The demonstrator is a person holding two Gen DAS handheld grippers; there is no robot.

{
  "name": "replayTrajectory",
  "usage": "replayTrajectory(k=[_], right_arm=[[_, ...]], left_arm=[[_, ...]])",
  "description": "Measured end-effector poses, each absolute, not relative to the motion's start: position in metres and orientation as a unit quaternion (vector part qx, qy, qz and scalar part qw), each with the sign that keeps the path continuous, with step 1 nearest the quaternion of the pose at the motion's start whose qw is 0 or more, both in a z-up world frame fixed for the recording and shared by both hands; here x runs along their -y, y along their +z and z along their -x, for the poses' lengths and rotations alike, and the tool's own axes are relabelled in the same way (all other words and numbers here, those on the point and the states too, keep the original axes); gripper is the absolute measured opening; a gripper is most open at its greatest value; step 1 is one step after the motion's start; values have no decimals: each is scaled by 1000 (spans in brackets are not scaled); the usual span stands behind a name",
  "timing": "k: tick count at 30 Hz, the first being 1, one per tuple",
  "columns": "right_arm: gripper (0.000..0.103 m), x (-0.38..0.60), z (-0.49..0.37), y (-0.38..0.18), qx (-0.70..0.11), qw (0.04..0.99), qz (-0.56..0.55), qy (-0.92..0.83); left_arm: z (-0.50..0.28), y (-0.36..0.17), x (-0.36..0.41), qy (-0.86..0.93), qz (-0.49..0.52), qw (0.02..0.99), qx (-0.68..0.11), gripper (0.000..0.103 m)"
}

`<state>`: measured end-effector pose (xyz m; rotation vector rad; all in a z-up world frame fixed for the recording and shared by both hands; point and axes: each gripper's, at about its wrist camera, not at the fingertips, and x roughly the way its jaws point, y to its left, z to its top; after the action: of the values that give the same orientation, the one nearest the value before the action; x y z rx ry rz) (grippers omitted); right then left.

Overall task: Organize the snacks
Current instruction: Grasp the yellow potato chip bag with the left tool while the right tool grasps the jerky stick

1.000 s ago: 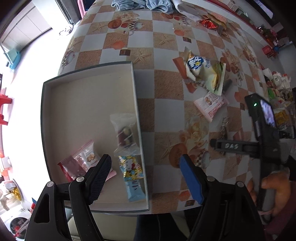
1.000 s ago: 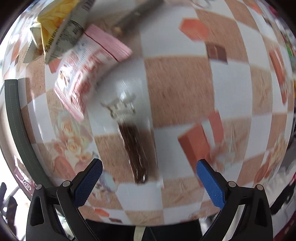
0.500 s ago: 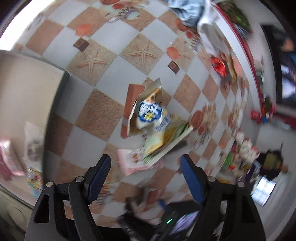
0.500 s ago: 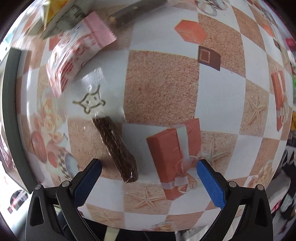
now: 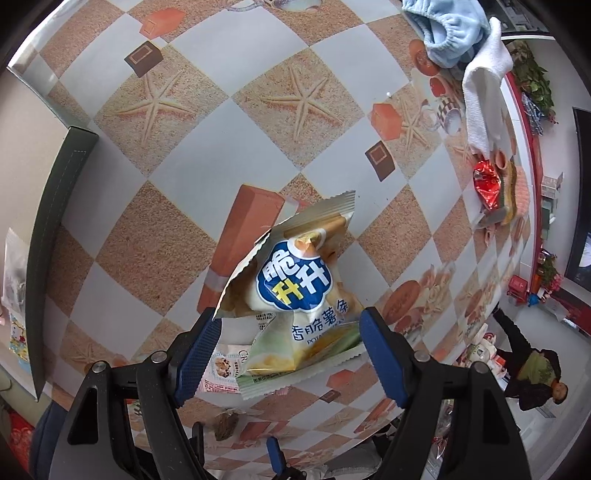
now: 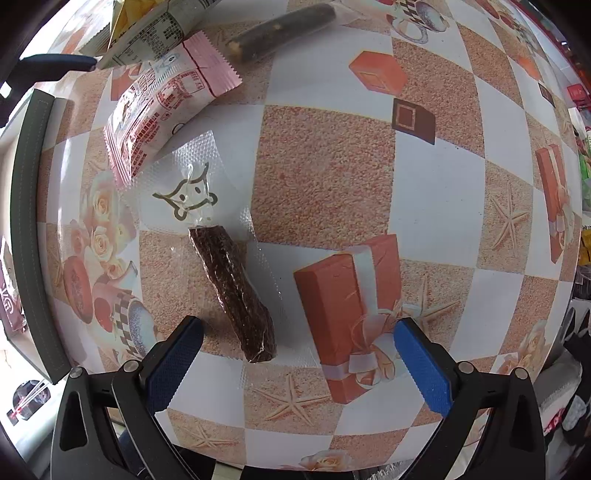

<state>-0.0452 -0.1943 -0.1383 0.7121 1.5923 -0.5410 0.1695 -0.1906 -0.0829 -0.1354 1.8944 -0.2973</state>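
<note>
- Checkered tablecloth (image 5: pixel 192 236) in tan and pale squares, printed with starfish, gift boxes and cups, covers the work surface in both views.
- Dark-rimmed tray (image 5: pixel 51 229) occupies the left edge of the left wrist view. Two packets are partly visible inside it: a clear packet (image 5: pixel 14 269) and, below it, a blue cartoon-print packet (image 5: pixel 16 332).
- The same tray's rim (image 6: pixel 31 229) runs down the left edge of the right wrist view; its contents are mostly cut off there.
- Left gripper (image 5: pixel 291 350): jaws spread wide, holding nothing. A potato-stick bag (image 5: pixel 295 295) with a blue logo lies on the cloth between the fingers, with a gap on either side.
- A pink-edged wafer packet (image 5: pixel 221 365) lies partly under that bag, just beside the left finger.
- Right gripper (image 6: pixel 295 354): jaws spread wide, holding nothing. A dark brown snack stick (image 6: pixel 232 291) in a clear wrapper lies on the cloth, its near end between the fingers, closer to the left one.
- Right wrist view only: the printed back of the wafer packet (image 6: pixel 155 107) and a second dark stick (image 6: pixel 280 29) near the top edge.
- Left wrist view only: a blue cloth (image 5: pixel 447 29), a white towel (image 5: pixel 484 96) and a red foil packet (image 5: pixel 487 184) at the far table edge, well apart from the tray.
</note>
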Motion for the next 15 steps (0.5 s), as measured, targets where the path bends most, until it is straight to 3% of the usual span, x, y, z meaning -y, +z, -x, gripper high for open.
replayTrajectory(k=[12, 14, 15], right_arm=[[103, 195, 44, -138, -690, 613, -306, -233], [103, 199, 42, -136, -692, 612, -305, -231], [103, 199, 42, -134, -694, 611, -305, -230]], left_arm=[[-162, -101, 229, -173, -46, 562, -808, 80], [-160, -101, 235, -188, -76, 569, -797, 75], [-159, -100, 238, -198, -87, 570, -792, 66]])
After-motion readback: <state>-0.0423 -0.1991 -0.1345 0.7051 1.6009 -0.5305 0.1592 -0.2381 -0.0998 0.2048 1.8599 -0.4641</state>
